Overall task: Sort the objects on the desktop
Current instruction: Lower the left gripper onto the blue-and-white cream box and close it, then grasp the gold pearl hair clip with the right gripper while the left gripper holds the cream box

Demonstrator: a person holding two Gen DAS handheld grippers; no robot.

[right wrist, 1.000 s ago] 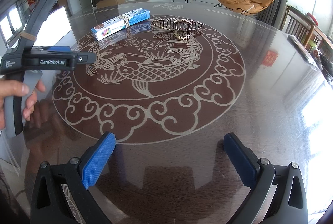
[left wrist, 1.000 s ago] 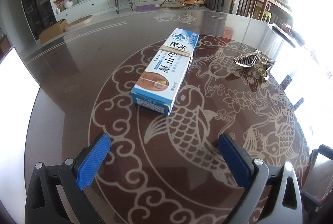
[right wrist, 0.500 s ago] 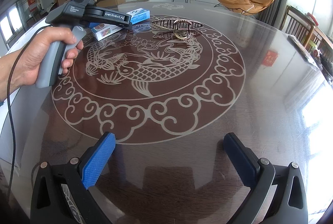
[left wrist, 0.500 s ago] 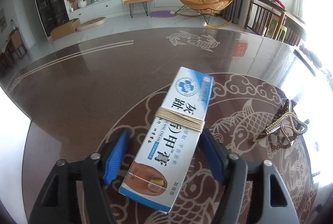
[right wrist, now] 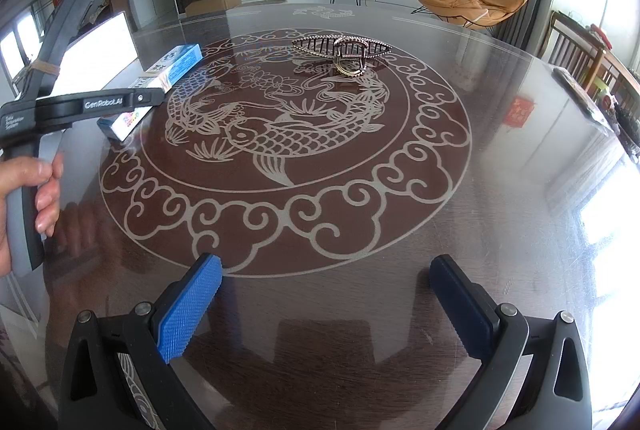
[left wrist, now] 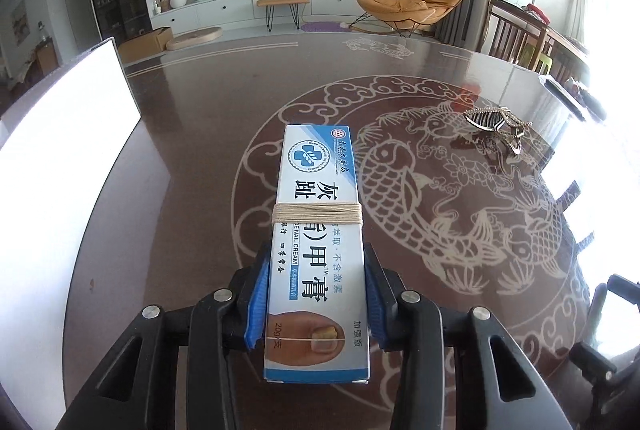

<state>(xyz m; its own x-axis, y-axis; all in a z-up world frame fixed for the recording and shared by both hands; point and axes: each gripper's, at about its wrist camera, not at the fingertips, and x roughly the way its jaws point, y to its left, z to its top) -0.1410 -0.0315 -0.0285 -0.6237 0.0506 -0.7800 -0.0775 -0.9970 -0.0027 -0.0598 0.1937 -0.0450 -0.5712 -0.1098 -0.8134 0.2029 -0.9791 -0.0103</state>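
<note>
Your table [right wrist: 500, 190] is basically still unsorted, so I'd say you're only at the start. Ahead of both sets of fingers it's that big dark glossy top with the fish pattern, and a white board [left wrist: 60, 158] sits off past the left fingers, maybe where stuff ends up, can't tell.

The nail cream box [left wrist: 318, 242] is the one thing in play: your left gripper [left wrist: 316, 294] has just been closing its jaws and now both blue pads press on the box's long sides near its back end, most of it sticking out forward beyond the fingertips. Whether it's lifted clear yet, hard to say.

Your right gripper [right wrist: 326, 306] hangs with its fingers wide apart, nothing between them.

The hair claw clip [right wrist: 342, 52] lies well ahead of those fingers, untouched. That one's still left.
</note>
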